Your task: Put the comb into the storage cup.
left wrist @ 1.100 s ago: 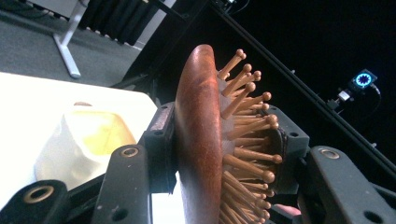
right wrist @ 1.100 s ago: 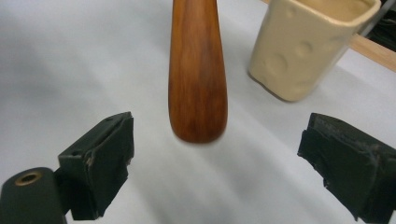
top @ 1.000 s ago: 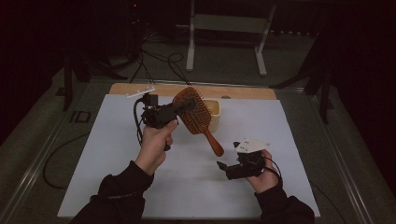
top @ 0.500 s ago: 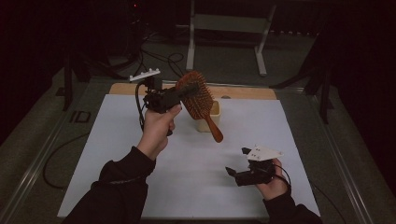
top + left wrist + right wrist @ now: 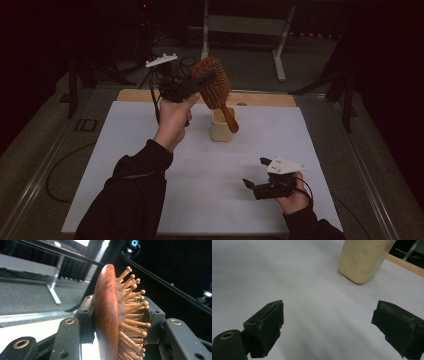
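Observation:
A wooden paddle hairbrush point(image 5: 216, 89) hangs in the air above the back of the table, head up and handle slanting down. My left gripper point(image 5: 202, 80) is shut on its head. In the left gripper view the brush point(image 5: 107, 315) sits edge-on between the jaws, its wooden pins pointing right. The handle's tip is over a cream square cup point(image 5: 222, 126) standing on the white table cover point(image 5: 150, 150). My right gripper point(image 5: 254, 175) rests low at the front right, open with nothing between its fingers. The right gripper view shows the cup point(image 5: 364, 260) ahead of it.
A wooden strip point(image 5: 260, 99) runs along the table's far edge. Behind the table stands a metal frame on legs point(image 5: 245, 30). Cables trail off the left gripper at the back left. Dark floor surrounds the table.
My left gripper has lifted the hairbrush higher and tipped it more upright, bringing the handle over the cup. My right gripper has drawn back toward the front right edge.

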Demonstrator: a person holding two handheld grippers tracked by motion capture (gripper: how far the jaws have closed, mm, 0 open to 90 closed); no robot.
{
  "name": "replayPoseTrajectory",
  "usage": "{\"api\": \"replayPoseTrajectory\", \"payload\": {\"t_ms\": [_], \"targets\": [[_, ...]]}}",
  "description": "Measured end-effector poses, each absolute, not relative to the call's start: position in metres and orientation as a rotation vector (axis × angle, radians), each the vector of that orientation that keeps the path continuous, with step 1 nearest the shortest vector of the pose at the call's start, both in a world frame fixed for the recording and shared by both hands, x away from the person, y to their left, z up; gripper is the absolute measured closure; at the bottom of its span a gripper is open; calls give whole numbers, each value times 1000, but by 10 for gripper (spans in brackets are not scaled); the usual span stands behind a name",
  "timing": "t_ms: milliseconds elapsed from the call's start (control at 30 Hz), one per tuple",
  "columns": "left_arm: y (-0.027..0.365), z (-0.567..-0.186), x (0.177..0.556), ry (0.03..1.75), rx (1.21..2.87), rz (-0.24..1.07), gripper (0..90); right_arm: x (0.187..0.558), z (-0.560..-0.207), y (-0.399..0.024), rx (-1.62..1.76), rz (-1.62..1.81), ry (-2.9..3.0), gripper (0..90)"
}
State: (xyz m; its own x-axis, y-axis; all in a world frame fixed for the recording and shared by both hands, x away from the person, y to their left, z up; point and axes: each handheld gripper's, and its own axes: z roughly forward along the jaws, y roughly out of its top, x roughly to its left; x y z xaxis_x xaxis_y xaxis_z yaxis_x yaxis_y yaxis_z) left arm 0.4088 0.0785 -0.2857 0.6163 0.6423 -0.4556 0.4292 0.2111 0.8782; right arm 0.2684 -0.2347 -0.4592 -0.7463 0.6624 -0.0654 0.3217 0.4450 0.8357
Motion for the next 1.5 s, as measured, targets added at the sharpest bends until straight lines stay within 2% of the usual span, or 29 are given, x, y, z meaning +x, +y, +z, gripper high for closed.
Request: {"api": "replayPoseTrajectory", "payload": {"t_ms": [533,1500], "targets": [[70,-311,449,1086,1376,318,540,269,-460,-235,823,1226,2329,91],[54,-372,471,1184,1418,271,536,268,-459,-236,826,1229,2314,90]]}}
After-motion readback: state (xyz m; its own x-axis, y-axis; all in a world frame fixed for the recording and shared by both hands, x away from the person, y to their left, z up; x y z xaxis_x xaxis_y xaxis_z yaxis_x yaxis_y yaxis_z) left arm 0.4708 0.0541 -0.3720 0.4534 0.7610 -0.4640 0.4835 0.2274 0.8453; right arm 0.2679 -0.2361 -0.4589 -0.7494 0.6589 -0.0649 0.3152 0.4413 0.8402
